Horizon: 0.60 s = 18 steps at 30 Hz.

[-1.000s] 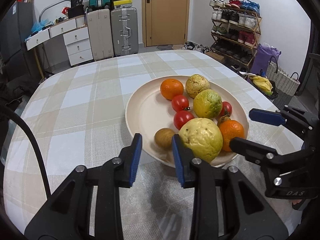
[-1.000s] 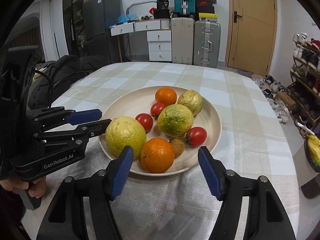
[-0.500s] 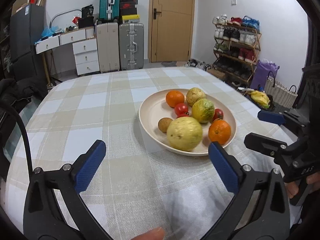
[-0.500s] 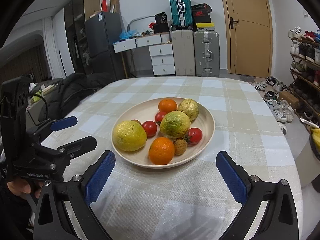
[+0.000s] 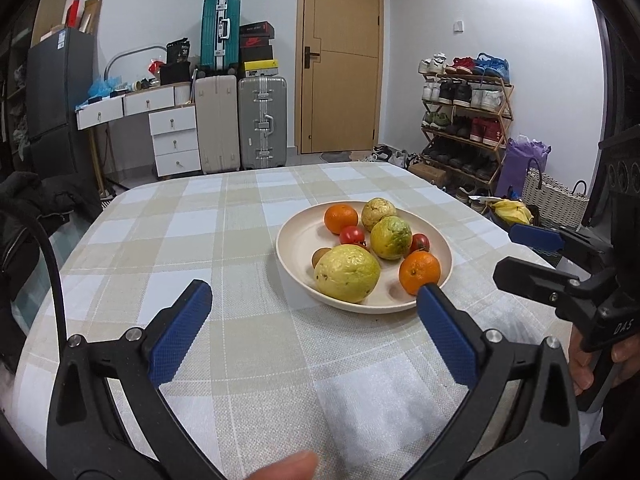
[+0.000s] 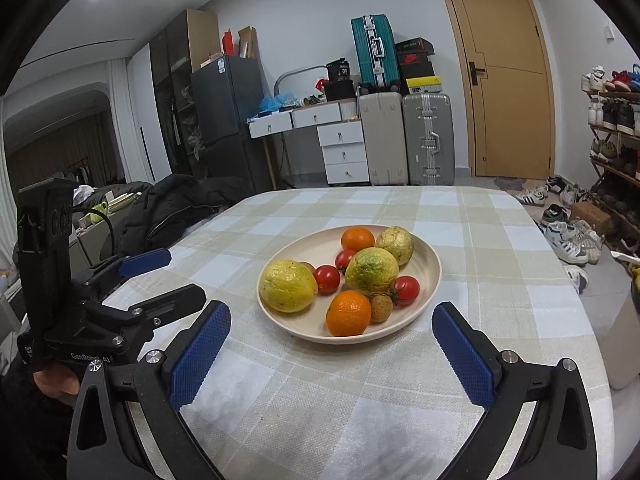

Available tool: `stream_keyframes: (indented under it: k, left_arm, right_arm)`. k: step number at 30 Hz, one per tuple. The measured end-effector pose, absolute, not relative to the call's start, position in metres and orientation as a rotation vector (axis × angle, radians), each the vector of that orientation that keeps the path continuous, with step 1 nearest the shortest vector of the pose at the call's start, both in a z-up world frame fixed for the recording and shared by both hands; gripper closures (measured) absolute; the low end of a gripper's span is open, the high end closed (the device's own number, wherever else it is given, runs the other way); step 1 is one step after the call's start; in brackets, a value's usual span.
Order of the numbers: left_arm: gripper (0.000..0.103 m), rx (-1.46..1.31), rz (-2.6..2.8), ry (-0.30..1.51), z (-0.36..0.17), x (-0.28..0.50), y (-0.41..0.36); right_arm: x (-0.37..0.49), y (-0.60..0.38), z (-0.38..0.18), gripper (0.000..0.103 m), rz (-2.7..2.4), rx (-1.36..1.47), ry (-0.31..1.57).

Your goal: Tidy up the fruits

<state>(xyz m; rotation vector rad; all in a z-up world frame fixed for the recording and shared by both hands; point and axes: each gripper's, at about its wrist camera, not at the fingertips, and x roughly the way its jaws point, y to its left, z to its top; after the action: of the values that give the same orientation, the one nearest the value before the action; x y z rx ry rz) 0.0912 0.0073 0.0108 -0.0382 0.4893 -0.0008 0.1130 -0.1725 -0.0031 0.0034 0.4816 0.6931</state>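
A cream plate [image 5: 296, 240] [image 6: 430, 276] on the checked tablecloth holds a big yellow fruit [image 5: 347, 273] [image 6: 287, 286], a green-yellow fruit [image 5: 391, 237] [image 6: 372, 270], a paler yellow one [image 5: 378, 212] [image 6: 396, 242], two oranges [image 5: 419, 272] [image 6: 348, 313], red tomatoes [image 5: 352, 235] [image 6: 327, 278] and a small brown fruit [image 5: 321, 256] [image 6: 381, 307]. My left gripper [image 5: 310, 300] stands open short of the plate, nothing between its fingers. My right gripper [image 6: 331, 318] is open too, near the plate's front rim. Each gripper shows in the other's view: the right [image 5: 520, 252], the left [image 6: 168, 276].
The table [image 5: 180, 232] stands in a room with suitcases [image 5: 262, 120], a white drawer unit [image 5: 176, 140], a door and a shoe rack [image 5: 464, 120]. A dark jacket [image 6: 176, 204] lies past the table's left edge. A basket [image 5: 554, 200] sits on the floor at right.
Both grippers opened wide and drew back from the plate, rising a little. The left jaws were nearly shut by the plate rim a second ago. The fruits kept their places.
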Motion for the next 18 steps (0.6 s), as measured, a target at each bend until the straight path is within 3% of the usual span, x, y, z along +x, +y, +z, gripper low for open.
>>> stream_keyframes:
  k: [18]
  left_arm:
    - [0.001, -0.029, -0.027, 0.483, 0.011, 0.092, 0.002]
  right_arm:
    - [0.116, -0.187, -0.001, 0.000, 0.681, 0.074, 0.457]
